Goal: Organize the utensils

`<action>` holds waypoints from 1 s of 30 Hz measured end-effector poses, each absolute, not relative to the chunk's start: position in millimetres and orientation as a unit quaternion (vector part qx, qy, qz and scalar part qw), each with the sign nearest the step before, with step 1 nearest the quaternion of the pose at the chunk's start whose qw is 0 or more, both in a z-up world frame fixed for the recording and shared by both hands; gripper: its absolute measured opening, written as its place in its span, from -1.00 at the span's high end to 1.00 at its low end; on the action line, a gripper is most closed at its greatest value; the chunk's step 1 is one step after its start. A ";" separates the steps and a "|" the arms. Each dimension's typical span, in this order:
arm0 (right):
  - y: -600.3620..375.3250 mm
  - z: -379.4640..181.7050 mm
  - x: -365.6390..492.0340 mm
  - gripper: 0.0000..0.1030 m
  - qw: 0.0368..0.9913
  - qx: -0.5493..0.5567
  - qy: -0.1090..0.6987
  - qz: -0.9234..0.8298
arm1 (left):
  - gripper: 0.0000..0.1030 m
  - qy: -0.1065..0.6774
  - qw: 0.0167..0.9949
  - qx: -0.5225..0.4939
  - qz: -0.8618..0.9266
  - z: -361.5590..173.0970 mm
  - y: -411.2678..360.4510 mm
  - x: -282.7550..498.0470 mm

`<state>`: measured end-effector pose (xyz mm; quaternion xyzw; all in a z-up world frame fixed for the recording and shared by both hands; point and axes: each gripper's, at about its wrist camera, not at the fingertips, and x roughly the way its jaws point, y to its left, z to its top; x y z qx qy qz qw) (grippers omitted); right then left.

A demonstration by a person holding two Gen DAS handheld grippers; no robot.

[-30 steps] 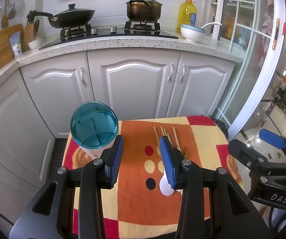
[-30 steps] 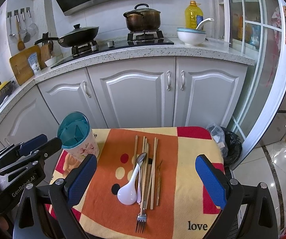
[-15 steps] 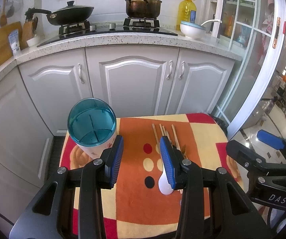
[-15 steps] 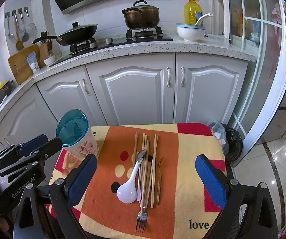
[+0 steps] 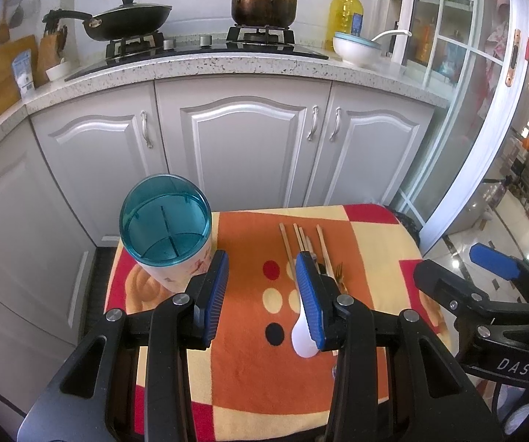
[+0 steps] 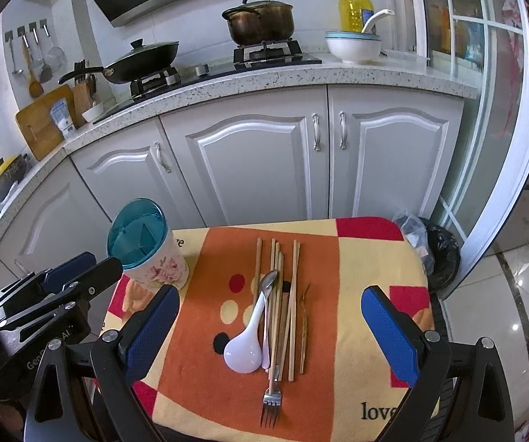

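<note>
A pile of utensils lies in the middle of the patterned cloth (image 6: 367, 258): several wooden chopsticks (image 6: 293, 294), a white ladle spoon (image 6: 244, 351), a metal spoon (image 6: 268, 281) and a fork (image 6: 271, 401). A floral utensil holder with a teal divided top (image 6: 143, 243) stands upright at the cloth's far left corner. My right gripper (image 6: 270, 328) hovers open and wide over the pile, touching nothing. My left gripper (image 5: 262, 287) is open and empty, just right of the utensil holder (image 5: 165, 221), its right finger covering part of the white ladle spoon (image 5: 301, 339).
White kitchen cabinets (image 6: 257, 154) stand close behind the cloth. Above them a counter (image 6: 338, 73) carries a stove, pan, pot, oil bottle and bowl. A glass door (image 6: 503, 110) and a dark bin bag (image 6: 437, 254) are on the right.
Both views have tilted slightly, so the cloth and utensils sit a little higher in the picture. Neither gripper has changed its opening and nothing was taken hold of.
</note>
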<state>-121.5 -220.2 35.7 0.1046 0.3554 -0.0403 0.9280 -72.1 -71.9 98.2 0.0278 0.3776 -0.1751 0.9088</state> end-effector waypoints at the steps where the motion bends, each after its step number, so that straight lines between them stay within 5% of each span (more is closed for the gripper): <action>1: -220.1 35.5 -121.3 -0.92 0.928 0.103 0.356 -0.041 | 0.28 0.378 0.909 0.027 -0.175 98.1 -72.1 -71.6; 30: -240.8 5.3 -107.4 -0.92 0.918 0.091 0.384 -0.043 | 0.28 0.452 0.871 0.015 -0.189 55.6 -75.7 -49.4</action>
